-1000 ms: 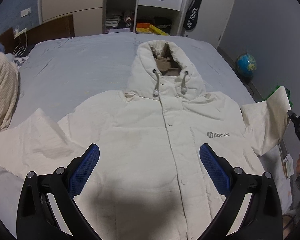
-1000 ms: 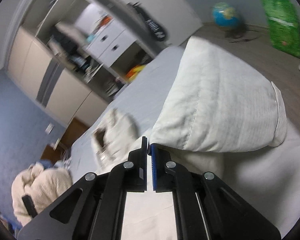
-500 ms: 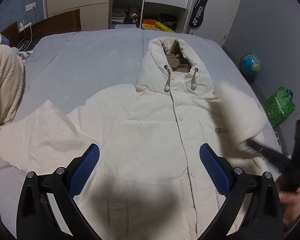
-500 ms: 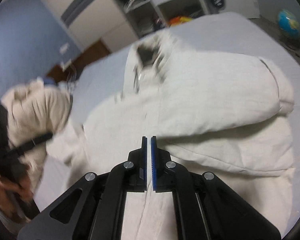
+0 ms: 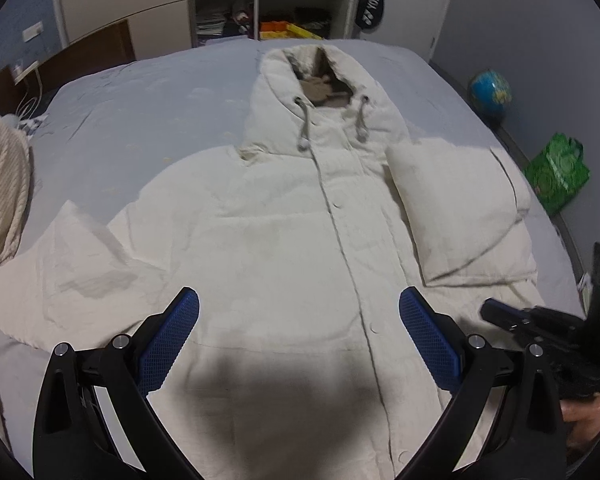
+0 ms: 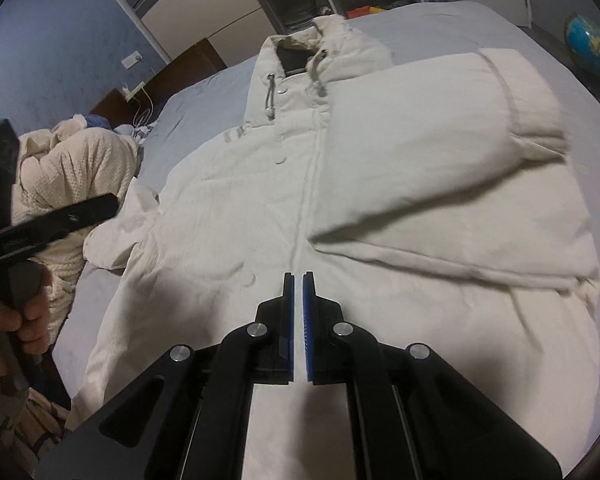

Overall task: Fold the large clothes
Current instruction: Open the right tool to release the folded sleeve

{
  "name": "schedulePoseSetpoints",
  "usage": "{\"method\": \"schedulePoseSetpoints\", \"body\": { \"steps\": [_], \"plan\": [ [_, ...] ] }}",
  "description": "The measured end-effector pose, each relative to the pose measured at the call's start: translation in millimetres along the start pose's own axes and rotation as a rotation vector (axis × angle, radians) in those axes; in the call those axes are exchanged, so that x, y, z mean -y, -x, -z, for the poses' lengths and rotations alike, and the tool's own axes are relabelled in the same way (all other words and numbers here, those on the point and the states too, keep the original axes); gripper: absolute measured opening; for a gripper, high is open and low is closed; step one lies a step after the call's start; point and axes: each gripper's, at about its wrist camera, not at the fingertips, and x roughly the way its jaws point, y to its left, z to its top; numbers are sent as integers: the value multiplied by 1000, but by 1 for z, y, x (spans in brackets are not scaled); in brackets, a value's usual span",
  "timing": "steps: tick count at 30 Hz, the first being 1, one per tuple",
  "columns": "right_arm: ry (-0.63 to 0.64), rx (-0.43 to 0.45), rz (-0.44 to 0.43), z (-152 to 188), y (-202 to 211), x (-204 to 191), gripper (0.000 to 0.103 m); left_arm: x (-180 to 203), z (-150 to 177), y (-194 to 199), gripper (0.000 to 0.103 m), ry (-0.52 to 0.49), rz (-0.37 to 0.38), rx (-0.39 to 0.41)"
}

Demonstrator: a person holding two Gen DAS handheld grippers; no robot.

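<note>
A cream hooded puffer jacket [image 5: 292,248] lies face up on the grey bed, hood toward the far end; it also shows in the right wrist view [image 6: 340,200]. Its right-side sleeve [image 5: 456,200] is folded in over the chest [image 6: 440,168]. The other sleeve [image 5: 60,272] lies spread out to the left. My left gripper [image 5: 299,332] is open and empty above the jacket's lower front. My right gripper [image 6: 298,284] hovers over the jacket's middle, its jaws almost together with a thin gap and nothing between them; it shows at the left wrist view's right edge [image 5: 496,314].
The grey bed [image 5: 140,112] carries a cream knitted blanket [image 5: 0,184] at its left side. Beyond the bed stand a shelf and drawers [image 5: 260,12]. A globe [image 5: 490,90] and a green bag [image 5: 558,172] stand on the floor to the right.
My right gripper carried the right-side sleeve in over the chest and let it go. It has drawn back over the jacket's middle. My left gripper stayed open.
</note>
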Motion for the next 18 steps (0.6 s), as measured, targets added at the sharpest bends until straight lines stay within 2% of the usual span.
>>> {"method": "schedulePoseSetpoints", "body": {
  "steps": [4, 6, 8, 10, 14, 18],
  "plan": [
    [-46, 11, 33, 0, 18, 24, 2, 22, 1, -13, 97, -40, 9, -17],
    [-83, 25, 70, -4, 26, 40, 9, 33, 1, -18, 97, -63, 32, -22],
    [-117, 55, 104, -8, 33, 53, 38, 45, 1, -21, 97, -92, 46, -23],
    [-142, 108, 130, -12, 44, 66, 53, 61, 1, -23, 97, -138, 49, -4],
    [-182, 163, 183, -21, 54, 87, 54, 88, 2, -24, 96, -207, 69, 57],
    [-300, 216, 175, -29, 63, 113, 54, 110, 2, -33, 93, -255, 70, 108]
  ]
}}
